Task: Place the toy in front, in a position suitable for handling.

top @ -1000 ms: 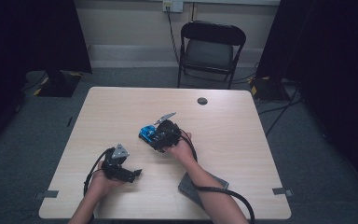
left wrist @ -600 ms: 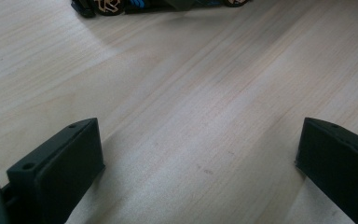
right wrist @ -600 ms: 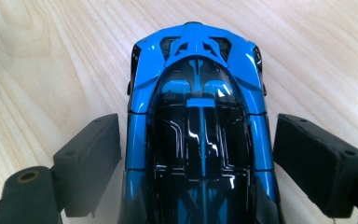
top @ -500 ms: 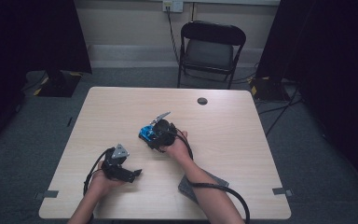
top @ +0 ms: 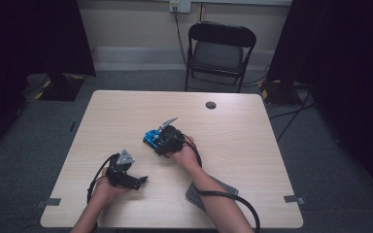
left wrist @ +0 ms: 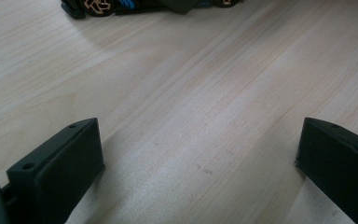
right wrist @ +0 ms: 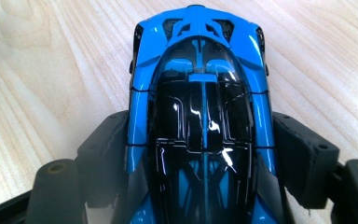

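In the high view, the small glossy blue and black toy car [top: 151,137] is sitting near the middle of the pale wooden table [top: 252,145], directly under the right tool [top: 162,141], which is reaching over it from the person's side. The left tool [top: 138,180] is resting well apart, nearer the front edge, so the right hand is plainly the closer one.

In the left gripper view, the left tool [left wrist: 198,163] is standing spread wide over bare wood, and the car [left wrist: 121,5] is lying far ahead at the top edge.

In the right gripper view, the car [right wrist: 200,112] is lying lengthwise between the jaws, its long axis running along the tool's own. The right tool [right wrist: 200,158] has just been closing, and its pads are flanking the car's sides; whether they are already pressing I cannot tell.
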### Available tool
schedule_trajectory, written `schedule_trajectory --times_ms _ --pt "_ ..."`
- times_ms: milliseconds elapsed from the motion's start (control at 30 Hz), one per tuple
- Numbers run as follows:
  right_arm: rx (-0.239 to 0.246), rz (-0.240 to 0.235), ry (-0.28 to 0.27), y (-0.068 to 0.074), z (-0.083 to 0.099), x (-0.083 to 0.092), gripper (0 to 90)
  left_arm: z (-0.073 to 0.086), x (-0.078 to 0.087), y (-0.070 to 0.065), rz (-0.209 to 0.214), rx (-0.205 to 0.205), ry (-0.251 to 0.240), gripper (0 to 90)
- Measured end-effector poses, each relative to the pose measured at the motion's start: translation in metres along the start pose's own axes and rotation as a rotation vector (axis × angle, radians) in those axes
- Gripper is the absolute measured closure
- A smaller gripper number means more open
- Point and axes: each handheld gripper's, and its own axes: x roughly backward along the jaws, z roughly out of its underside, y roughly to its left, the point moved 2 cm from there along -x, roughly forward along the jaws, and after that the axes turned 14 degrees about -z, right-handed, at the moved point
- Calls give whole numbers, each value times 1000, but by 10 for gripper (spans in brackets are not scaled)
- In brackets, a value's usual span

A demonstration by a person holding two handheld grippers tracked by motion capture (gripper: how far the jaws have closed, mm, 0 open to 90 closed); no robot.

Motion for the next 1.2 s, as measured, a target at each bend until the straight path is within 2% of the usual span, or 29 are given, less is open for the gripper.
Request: schedule_trajectory --times_ms 400,500,833,933,1000,1033,1200 --pt "-9 0 4 0 2 3 260 0 0 0 0 1 0 0" --pt "-31 -17 0 -2 2 5 260 0 0 0 0 -1 0 0" --pt "-38 -6 5 -5 2 16 280 0 -1 0 0 3 -2 0" --pt "-28 -7 23 -4 2 16 281 0 -1 0 1 2 -2 0" --pt "-48 -20 16 -5 2 19 281 0 -1 0 0 2 -1 0" --pt "-41 -5 19 -5 1 20 281 0 -1 0 1 3 -1 0" --pt "-40 6 2 -7 -1 27 281 0 -1 0 1 3 -1 0"
